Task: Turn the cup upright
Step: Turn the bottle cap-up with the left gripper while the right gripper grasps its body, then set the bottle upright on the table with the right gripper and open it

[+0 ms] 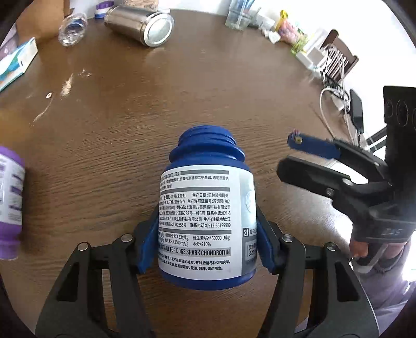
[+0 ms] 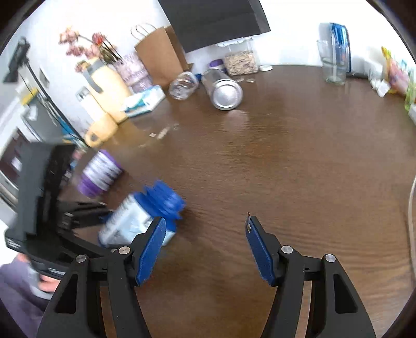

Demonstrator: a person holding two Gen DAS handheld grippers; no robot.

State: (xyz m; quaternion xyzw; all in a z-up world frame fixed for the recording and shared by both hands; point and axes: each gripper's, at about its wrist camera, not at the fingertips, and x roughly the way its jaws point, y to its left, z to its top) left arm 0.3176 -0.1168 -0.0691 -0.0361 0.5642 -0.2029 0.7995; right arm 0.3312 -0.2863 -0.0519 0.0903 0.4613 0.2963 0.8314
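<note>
My left gripper (image 1: 206,234) is shut on a blue bottle (image 1: 205,208) with a white label, gripping its lower body. The bottle's open, capless mouth points away from the camera. In the right wrist view the blue bottle (image 2: 135,221) is blurred and leans with its mouth up and to the right, just above the brown table (image 2: 286,156). My right gripper (image 2: 205,221) is open with nothing between its fingers, just right of the bottle; it also shows as the right gripper (image 1: 288,154) in the left wrist view. A steel cup (image 1: 145,24) (image 2: 223,88) lies on its side at the table's far edge.
A clear jar (image 2: 183,85) lies on its side beside the steel cup. A purple bottle (image 1: 10,205) (image 2: 100,174) lies at the left. A glass (image 2: 334,70), paper bag (image 2: 158,57), tissue box (image 2: 145,101) and yellow jug (image 2: 109,88) line the back. Cables (image 1: 335,85) sit far right.
</note>
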